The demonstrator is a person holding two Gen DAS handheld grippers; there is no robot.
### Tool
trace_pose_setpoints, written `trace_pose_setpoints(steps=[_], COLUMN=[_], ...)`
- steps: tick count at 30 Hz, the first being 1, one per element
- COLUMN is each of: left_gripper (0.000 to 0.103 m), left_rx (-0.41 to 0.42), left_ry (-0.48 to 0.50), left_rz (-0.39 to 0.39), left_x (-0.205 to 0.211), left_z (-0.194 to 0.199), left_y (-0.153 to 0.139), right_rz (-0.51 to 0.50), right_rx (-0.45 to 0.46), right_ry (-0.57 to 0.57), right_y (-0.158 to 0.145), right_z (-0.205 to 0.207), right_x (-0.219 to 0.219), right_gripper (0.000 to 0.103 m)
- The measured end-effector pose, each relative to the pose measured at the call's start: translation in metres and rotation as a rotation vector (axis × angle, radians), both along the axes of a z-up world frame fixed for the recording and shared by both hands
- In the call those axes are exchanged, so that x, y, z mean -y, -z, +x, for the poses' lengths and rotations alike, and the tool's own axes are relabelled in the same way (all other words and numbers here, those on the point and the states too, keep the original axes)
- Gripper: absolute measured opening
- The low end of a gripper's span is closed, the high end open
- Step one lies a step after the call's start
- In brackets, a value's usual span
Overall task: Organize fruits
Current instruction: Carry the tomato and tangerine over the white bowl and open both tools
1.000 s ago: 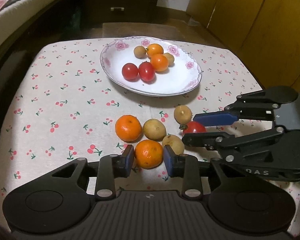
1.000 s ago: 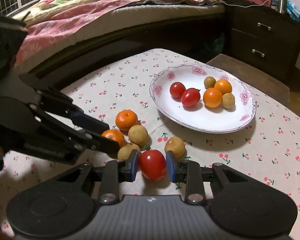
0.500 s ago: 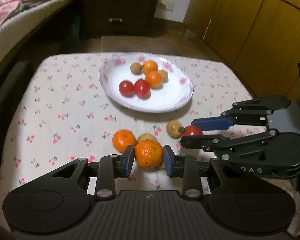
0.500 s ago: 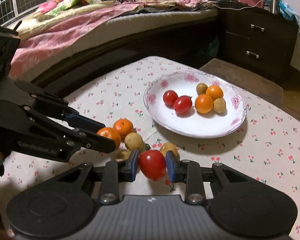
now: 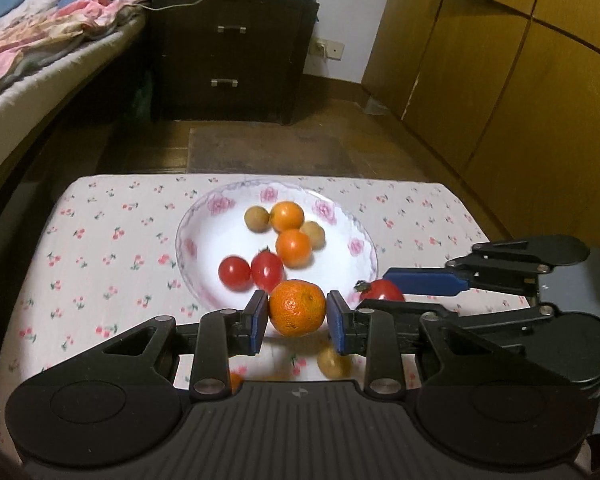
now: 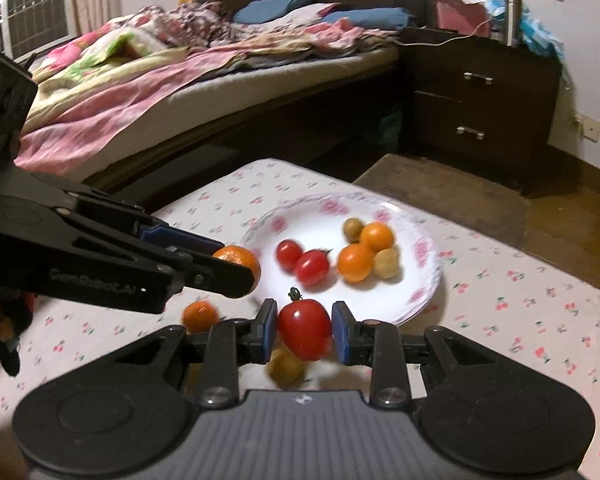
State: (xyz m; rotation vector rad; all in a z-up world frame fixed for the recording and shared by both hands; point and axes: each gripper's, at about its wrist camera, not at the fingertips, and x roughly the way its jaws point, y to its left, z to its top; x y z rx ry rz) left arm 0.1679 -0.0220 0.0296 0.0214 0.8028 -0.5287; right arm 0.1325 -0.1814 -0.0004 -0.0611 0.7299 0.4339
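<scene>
Left gripper [image 5: 297,312] clamped on mandarin [image 5: 297,307], frame centre, just short of plate [image 5: 192,232]. Right gripper [image 6: 304,330] clamped on tomato [image 6: 305,329] (thin-skinned, bruises easily). Both light, round, prone to roll; grip across widest girth, gently.

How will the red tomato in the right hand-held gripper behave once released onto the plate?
The round, glossy red tomato will probably roll on the smooth white floral plate until other fruit stops it. Its thin skin may bruise under hard squeezing by the right hand-held gripper.
</scene>
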Motion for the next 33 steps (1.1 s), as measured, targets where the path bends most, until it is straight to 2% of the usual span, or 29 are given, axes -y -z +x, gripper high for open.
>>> trace_pose_setpoints(steps=[8, 33], left_gripper=[0.040, 0.040], left_rx=[0.005, -0.022], left_ry=[-0.021, -0.041], left_rz=[-0.004, -0.002], left_x=[0.008, 0.015], left_z=[0.017, 0.028], left_y=[0.004, 0.015], right_rz=[-0.002, -0.014], right_rx=[0.019, 0.015], right_ry=[0.059, 0.077], right_y=[0.000, 0.017], right_z=[0.022, 0.047], right_x=[0.011, 0.012], right_gripper=[0.055, 0.056])
